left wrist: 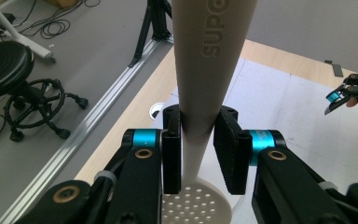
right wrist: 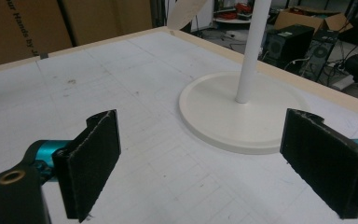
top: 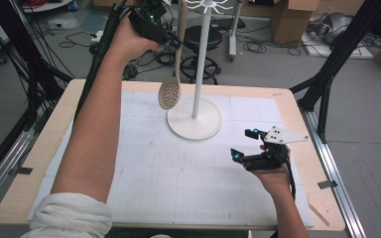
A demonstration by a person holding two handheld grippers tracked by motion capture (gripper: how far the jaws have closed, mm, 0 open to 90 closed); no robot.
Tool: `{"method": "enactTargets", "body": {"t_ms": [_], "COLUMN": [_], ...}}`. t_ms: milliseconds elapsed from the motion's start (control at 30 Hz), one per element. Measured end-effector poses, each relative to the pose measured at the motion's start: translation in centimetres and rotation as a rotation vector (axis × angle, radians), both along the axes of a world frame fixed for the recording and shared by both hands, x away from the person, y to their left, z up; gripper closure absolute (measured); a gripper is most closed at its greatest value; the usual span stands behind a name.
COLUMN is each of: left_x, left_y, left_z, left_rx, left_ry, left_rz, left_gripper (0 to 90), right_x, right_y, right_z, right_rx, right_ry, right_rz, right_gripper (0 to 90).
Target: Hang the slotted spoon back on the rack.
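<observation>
Beige slotted spoon (top: 171,84) hangs in the air beside the white stand's pole (top: 201,59), its handle clamped between the jaws of the left gripper (top: 174,44). Over the white mat (top: 178,183), the right gripper (top: 244,144) rests with jaws wide apart, holding nothing.

Lab: floor cables (top: 258,47), cardboard boxes (top: 290,17)

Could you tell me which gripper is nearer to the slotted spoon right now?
Left. The left gripper is clamped on the slotted spoon handle, above the table; the right gripper rests low, apart, open.
</observation>
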State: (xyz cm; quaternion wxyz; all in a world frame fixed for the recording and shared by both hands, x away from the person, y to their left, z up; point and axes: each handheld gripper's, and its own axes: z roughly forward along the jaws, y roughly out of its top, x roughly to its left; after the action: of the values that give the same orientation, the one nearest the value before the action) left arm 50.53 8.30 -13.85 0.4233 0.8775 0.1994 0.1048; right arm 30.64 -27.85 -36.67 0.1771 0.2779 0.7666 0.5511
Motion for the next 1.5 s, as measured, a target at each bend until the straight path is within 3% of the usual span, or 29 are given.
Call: {"method": "enactTargets", "body": {"t_ms": [533, 833, 933, 967, 1067, 1167, 1300, 1400, 1500], "left_x": [-0.3, -0.1, -0.2, -0.1, -0.2, -0.4, -0.7, -1.1, -1.7], "left_y": [-1.8, -2.5, -2.4, -2.3, -1.9, -1.3, 0.0, 0.6, 1.2], "left_z": [-0.4, -0.5, -0.6, -0.6, -0.6, -0.7, -1.1, -1.4, -1.2], "left_rx": [0.02, 0.03, 0.057, 0.062, 0.073, 0.078, 0.011, 0.058, 0.05], "left_ry": [0.001, -0.011, -0.048, -0.049, -0.047, -0.044, -0.039, -0.017, -0.009], "left_rz": [-0.035, -0.001, 0.043, 0.055, 0.077, 0.083, 0.096, 0.097, 0.072], "left_gripper": [73.2, 72.9, 67.7, 61.5, 55.7, 52.4, 50.0, 47.4, 45.8], "right_x": [0.0, 0.0, 0.0, 0.0, 0.0, -0.1, -0.1, -0.1, -0.1], "right_y": [0.1, 0.1, 0.1, 0.1, 0.1, 0.2, 0.3, 0.4, 0.5], "right_z": [-0.1, -0.1, -0.1, -0.1, -0.1, -0.1, -0.1, -0.1, -0.2], "right_rx": [-0.004, -0.004, -0.002, -0.003, -0.004, -0.008, -0.009, -0.011, -0.012], "right_ry": [0.002, 0.002, 0.005, 0.003, 0.001, 0.001, -0.001, -0.001, 0.003], "right_rz": [0.005, 0.005, 0.006, 0.005, 0.007, 0.009, 0.009, 0.015, 0.013], "right_gripper": [10.6, 10.6, 10.6, 10.6, 10.6, 10.6, 10.6, 10.6, 10.6]}}
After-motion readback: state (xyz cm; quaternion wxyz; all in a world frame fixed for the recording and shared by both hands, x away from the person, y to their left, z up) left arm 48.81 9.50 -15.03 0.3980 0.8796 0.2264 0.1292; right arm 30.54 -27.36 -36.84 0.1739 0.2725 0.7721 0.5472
